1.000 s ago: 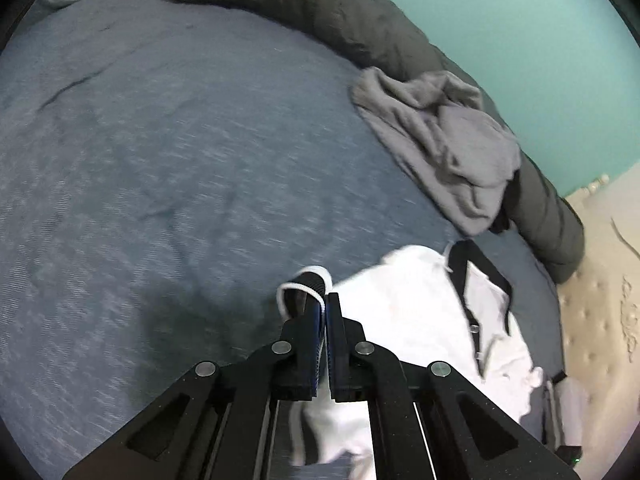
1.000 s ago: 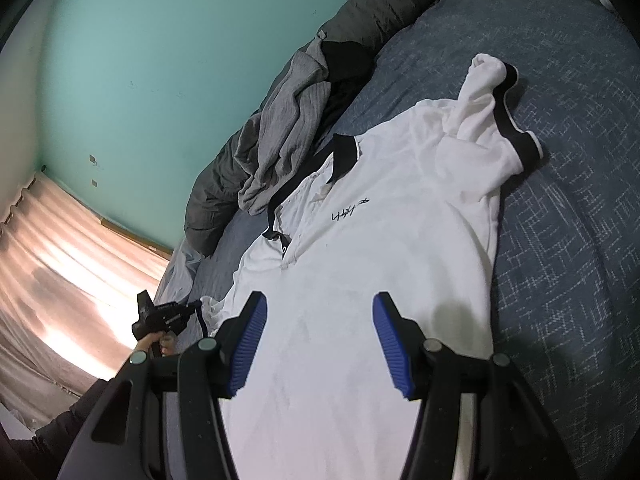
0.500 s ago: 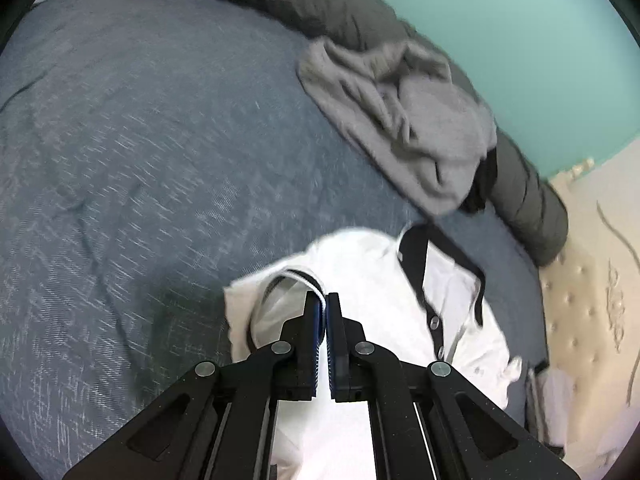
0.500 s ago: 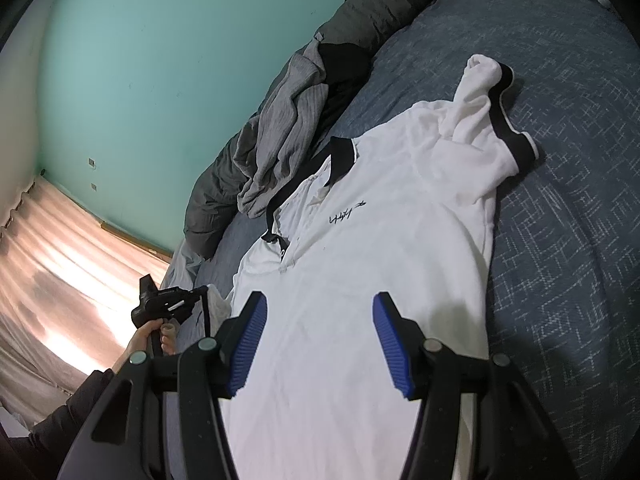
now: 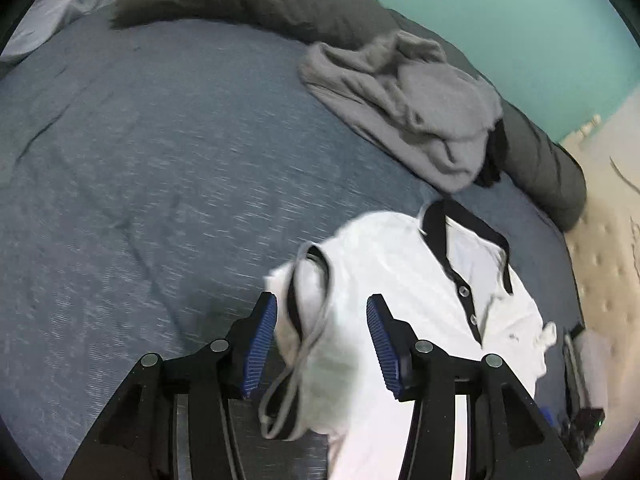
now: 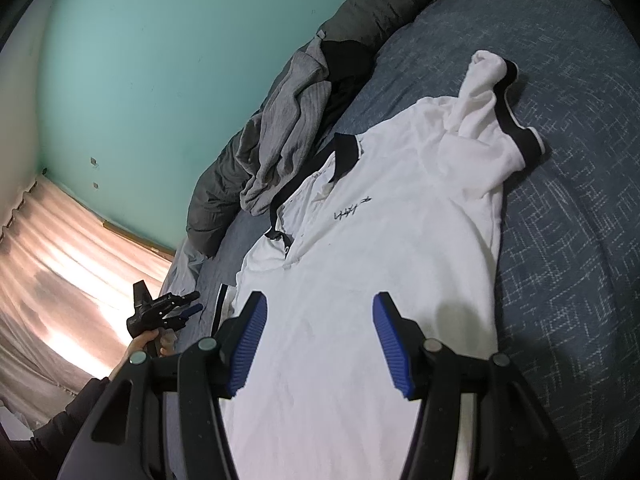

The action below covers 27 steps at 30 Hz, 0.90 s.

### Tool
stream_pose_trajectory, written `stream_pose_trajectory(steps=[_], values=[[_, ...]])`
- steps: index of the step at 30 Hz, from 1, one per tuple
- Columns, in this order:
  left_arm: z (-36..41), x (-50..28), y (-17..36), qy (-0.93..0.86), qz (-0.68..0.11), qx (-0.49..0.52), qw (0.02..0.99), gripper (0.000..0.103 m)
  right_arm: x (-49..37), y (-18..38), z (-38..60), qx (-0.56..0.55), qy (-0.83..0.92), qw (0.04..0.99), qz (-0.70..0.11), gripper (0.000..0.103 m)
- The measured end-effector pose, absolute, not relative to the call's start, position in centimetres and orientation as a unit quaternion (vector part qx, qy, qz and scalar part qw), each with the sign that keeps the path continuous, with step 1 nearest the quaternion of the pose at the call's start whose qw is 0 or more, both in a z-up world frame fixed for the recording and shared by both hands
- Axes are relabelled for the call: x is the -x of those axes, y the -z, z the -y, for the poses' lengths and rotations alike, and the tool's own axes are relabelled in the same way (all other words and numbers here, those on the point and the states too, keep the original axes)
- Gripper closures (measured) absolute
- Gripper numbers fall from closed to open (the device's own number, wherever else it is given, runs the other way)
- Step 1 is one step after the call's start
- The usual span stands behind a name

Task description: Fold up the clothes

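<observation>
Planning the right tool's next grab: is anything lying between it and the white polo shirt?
Nothing visible. The right tool hovers open directly over the white polo shirt, bare fabric between its pads. The grey garment lies farther off, past the collar.

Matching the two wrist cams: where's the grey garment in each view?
Left wrist: grey garment upper right of centre, crumpled on the bedspread beyond the white polo shirt.
Right wrist: grey garment upper centre-left, against the dark rolled duvet, beyond the shirt collar.
Shared landmark: the shirt's black collar, nearest the grey garment in both.
</observation>
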<state>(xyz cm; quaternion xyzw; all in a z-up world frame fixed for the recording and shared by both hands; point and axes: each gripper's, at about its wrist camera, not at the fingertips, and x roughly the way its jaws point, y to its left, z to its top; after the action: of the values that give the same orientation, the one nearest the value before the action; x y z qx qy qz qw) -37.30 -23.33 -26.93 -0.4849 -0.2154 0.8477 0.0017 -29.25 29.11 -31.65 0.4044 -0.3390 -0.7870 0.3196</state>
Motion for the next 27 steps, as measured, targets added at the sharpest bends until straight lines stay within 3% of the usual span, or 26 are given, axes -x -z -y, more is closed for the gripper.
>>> stream_pose_trajectory(steps=[3,7,15,22,25,27], values=[[23.4,37.3,27.9,-0.843,0.194,0.502,-0.009,0.058,29.2,31.5,-29.2,-0.402,0.787,0.32,0.34,0.047],[23.3,37.7,28.9,-0.84,0.183,0.511,-0.014,0.076,29.3,31.7,-29.7,-0.402,0.788,0.315,0.345,0.047],[22.1,38.9,29.1,-0.841,0.173,0.513,-0.018,0.076,29.4,31.9,-29.7,-0.404,0.787,0.313,0.345,0.047],[22.0,39.4,29.8,-0.837,0.159,0.523,-0.031,0.09,29.4,31.7,-29.7,-0.402,0.788,0.314,0.345,0.047],[22.2,39.6,30.3,-0.831,0.145,0.535,-0.037,0.1,29.4,31.8,-29.7,-0.402,0.787,0.314,0.346,0.047],[22.1,39.7,30.5,-0.829,0.122,0.545,-0.043,0.1,29.5,31.8,-29.6,-0.402,0.787,0.314,0.346,0.047]])
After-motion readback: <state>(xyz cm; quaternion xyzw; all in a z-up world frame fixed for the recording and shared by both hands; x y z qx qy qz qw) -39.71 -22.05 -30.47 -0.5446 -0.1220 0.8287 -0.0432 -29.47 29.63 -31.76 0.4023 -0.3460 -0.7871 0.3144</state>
